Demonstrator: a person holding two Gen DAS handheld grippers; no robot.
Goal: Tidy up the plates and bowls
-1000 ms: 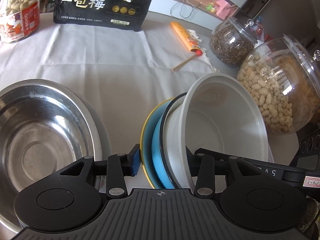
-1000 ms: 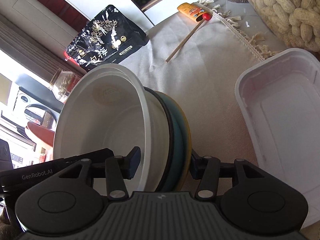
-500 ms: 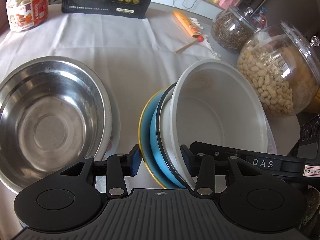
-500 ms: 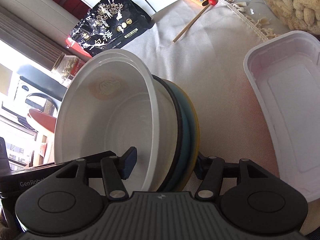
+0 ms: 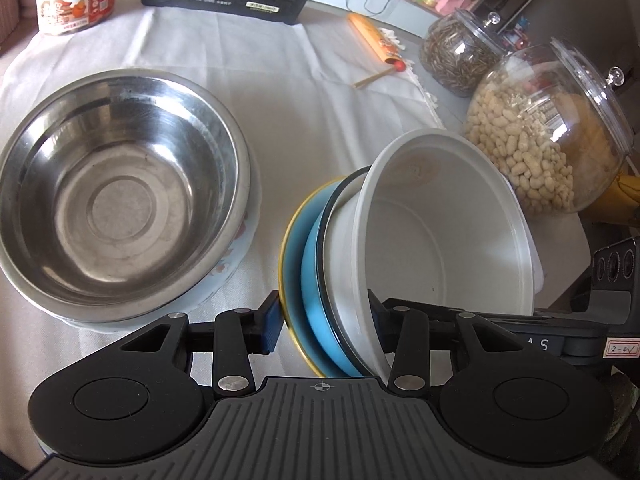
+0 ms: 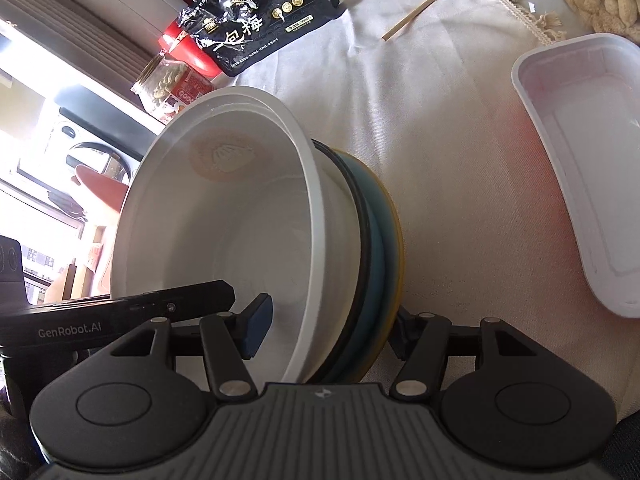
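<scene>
Steel bowl sat far left on the bench, likely the nest target. The tilted stack, white bowl over blue plate, hung mid-scene. Left tool clamped the stack's edge. Right tool straddled it, jaws just easing apart, left pad clear.
</scene>
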